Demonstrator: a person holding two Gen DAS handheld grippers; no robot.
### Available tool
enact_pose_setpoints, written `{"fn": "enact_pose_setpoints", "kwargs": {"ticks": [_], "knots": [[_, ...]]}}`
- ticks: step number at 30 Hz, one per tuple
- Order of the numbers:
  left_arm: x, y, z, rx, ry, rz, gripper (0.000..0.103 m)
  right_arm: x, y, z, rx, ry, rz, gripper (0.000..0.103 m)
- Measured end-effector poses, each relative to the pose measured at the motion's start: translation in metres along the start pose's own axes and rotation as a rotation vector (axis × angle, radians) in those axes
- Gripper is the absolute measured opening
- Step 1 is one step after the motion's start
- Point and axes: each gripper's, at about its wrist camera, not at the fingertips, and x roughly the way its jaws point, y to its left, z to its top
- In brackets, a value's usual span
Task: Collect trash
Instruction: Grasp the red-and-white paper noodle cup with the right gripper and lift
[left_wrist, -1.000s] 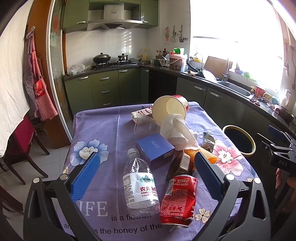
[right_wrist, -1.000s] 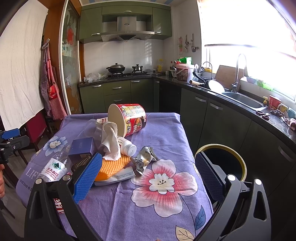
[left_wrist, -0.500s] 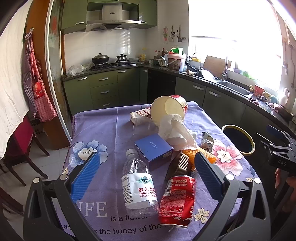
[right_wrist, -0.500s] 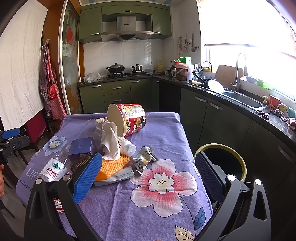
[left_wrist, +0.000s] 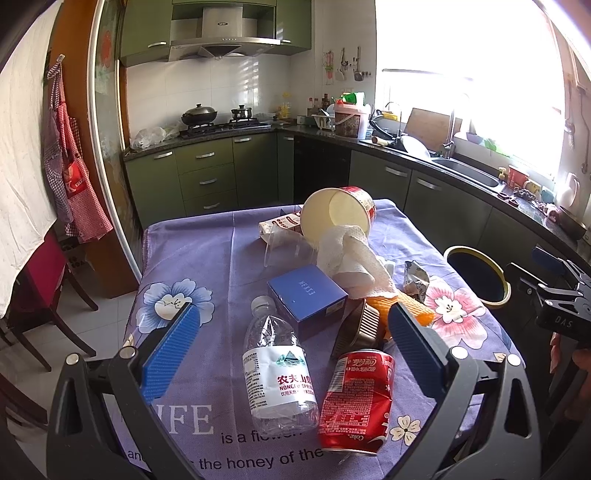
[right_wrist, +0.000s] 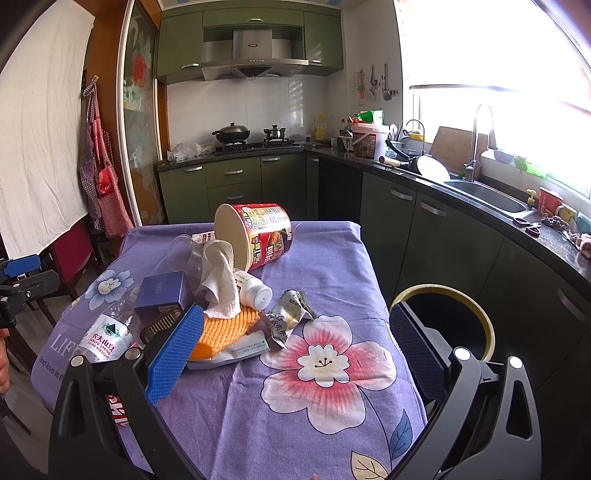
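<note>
The trash lies in a loose heap on a table under a purple flowered cloth (right_wrist: 317, 398). From the left wrist view, a clear plastic water bottle (left_wrist: 279, 363) with a white label lies on its side at 6 o'clock of the heap, cap pointing away. Touching its right flank is a dented red cola can (left_wrist: 356, 402), also lying down. A dark blue box (left_wrist: 306, 295) sits just beyond the bottle's cap, and a crumpled white paper towel (left_wrist: 351, 262) drapes over the heap's middle. At 12 o'clock a large instant-noodle cup (left_wrist: 338, 214) lies tipped, its pale inside facing the camera. An orange knitted pad (right_wrist: 225, 326) and a crinkled silver wrapper (right_wrist: 290, 314) lie at 3 o'clock of the towel, with a white pill bottle (right_wrist: 251, 290) beside it. A yellow-rimmed bin (right_wrist: 443, 325) stands off the table's right edge.

The left gripper (left_wrist: 291, 347) hovers with fingers spread wide, bottle and can between them, touching neither. The right gripper (right_wrist: 293, 354) is likewise spread wide, holding nothing.
</note>
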Motion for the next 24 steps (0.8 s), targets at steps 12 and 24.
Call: {"fn": "enact_pose_setpoints", "kwargs": {"ticks": [12, 24], "knots": [[0.092, 0.042, 0.057, -0.005, 0.01, 0.034, 0.097, 0.101, 0.032, 0.067, -0.056, 0.081, 0.06, 0.092], [0.185, 0.079, 0.077, -0.068, 0.008, 0.077, 0.097, 0.241, 0.096, 0.103, -0.199, 0.174, -0.139, 0.067]]}}
